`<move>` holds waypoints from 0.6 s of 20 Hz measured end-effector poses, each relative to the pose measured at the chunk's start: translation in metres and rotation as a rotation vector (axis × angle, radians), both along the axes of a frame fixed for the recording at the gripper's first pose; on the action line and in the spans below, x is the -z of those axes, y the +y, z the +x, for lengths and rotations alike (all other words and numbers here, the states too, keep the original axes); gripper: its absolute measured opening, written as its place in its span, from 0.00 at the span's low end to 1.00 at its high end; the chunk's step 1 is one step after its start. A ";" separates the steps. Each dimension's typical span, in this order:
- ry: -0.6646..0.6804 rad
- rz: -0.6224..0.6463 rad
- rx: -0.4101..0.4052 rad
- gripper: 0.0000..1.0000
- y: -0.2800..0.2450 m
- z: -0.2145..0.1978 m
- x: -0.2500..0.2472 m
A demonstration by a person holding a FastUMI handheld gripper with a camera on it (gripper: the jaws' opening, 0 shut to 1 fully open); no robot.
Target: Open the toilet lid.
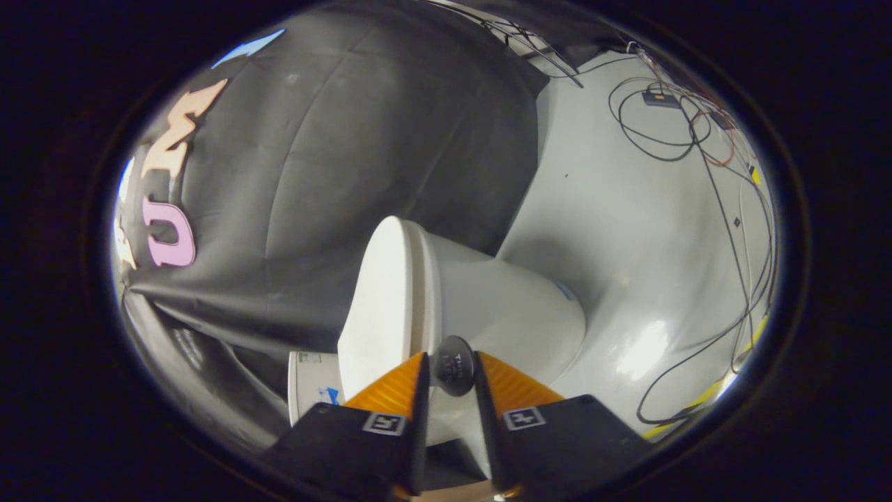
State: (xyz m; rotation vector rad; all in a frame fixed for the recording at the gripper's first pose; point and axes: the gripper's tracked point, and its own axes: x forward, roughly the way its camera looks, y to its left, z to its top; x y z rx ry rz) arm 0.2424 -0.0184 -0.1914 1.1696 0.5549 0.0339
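Tongs pinch lettered grey knob.

So the tongs are two chunky black blocks, each with a small white square marker printed in black on top, and ribbed orange wedge fingers tapering forward off them.

- Toilet lid: plain white, smooth, no pattern.
- Toilet bowl: white, with a small blue mark on its side.
- Knob between the fingers: dark grey, faint pale lettering, unreadable.
- Gripper: fingers orange with fine ribbing; black bodies behind, each bearing a small black-and-white square marker.
- Floor: pale grey, glossy, bright glare patch.
- Cables: mostly black, some red or orange; yellow strip near them.
- Booth wall: black cloth.
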 end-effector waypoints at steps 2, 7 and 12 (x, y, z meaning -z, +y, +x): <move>-0.014 0.030 0.010 0.27 0.003 0.002 -0.001; -0.045 0.183 0.071 0.00 0.003 0.000 -0.013; 0.017 0.067 0.081 0.00 0.007 -0.006 -0.026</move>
